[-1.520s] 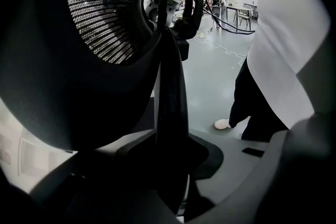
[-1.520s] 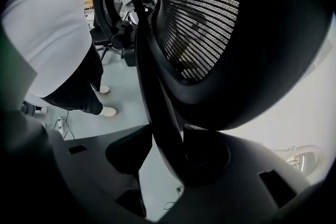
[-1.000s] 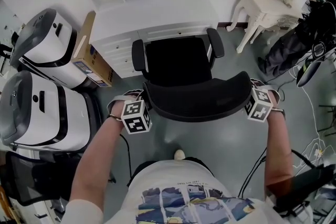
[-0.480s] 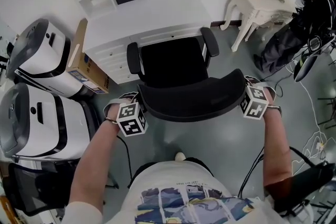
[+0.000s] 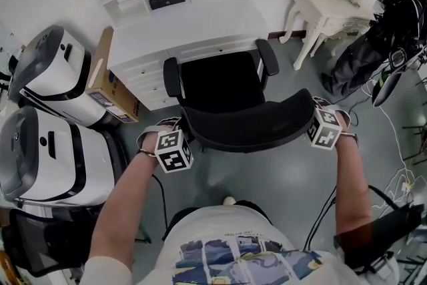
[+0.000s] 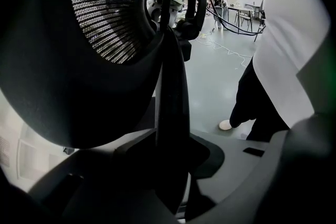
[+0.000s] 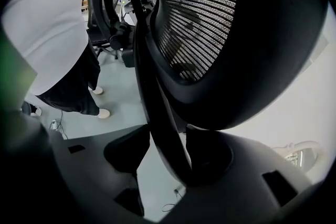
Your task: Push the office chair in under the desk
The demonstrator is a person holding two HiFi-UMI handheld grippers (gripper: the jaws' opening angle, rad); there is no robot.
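Seen from overhead, a person stands behind a black office chair [image 5: 223, 87], a gripper in each hand at either end of its curved backrest [image 5: 247, 127]. The left gripper [image 5: 185, 137] has the backrest's left rim between its jaws. In the left gripper view that dark rim [image 6: 170, 113] stands upright in the slot with both pads close against it, though the jaws have just been opening a little. The right gripper [image 5: 311, 122] straddles the right rim. In the right gripper view the rim [image 7: 157, 128] leans against one jaw, and grey floor [image 7: 113, 118] shows between it and the other. These jaws stand apart and have just been opening wider. Beyond both pairs of jaws lies the chair's seat, its far edge at the front of the white desk [image 5: 193, 20]. How far it reaches under the desk cannot be told
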